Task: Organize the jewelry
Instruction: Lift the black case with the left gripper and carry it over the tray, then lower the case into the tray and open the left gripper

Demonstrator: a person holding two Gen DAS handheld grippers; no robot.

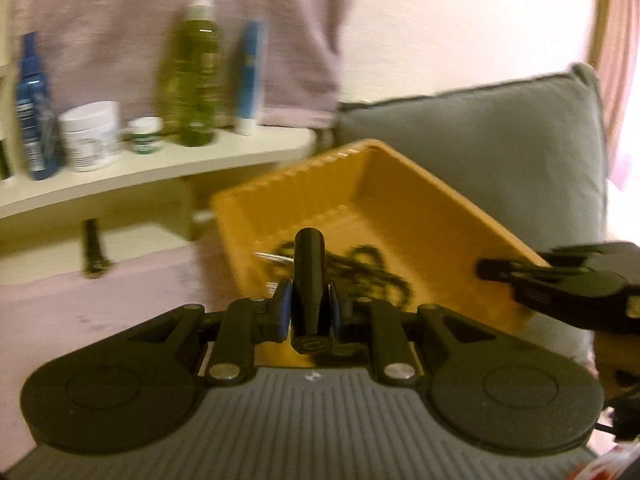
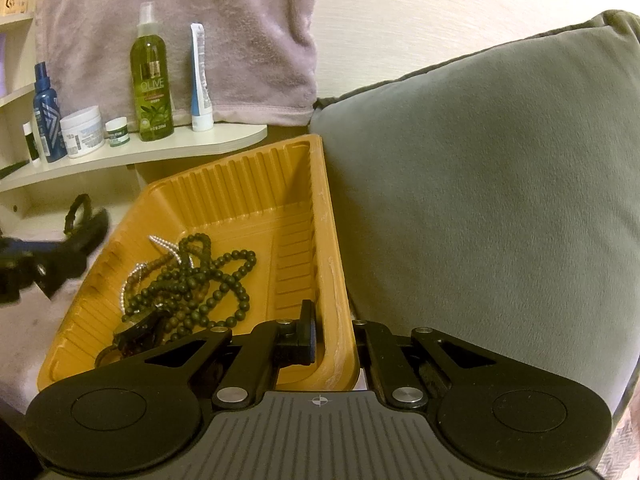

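Left tongs (image 1: pixel 310 312) clamp a black tube (image 1: pixel 309 276). Right tongs (image 2: pixel 332 340) pinch the tray (image 2: pixel 256 184) rim at 5 o'clock. Beads (image 2: pixel 192 280) lie inside. Risk: tilted tray slipping, spilling beads.

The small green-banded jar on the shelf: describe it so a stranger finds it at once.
Find the curved white shelf left of the grey cushion. The small jar stands between the big white tub and the olive bottle; it is the shortest container there, white-lidded with a green band.
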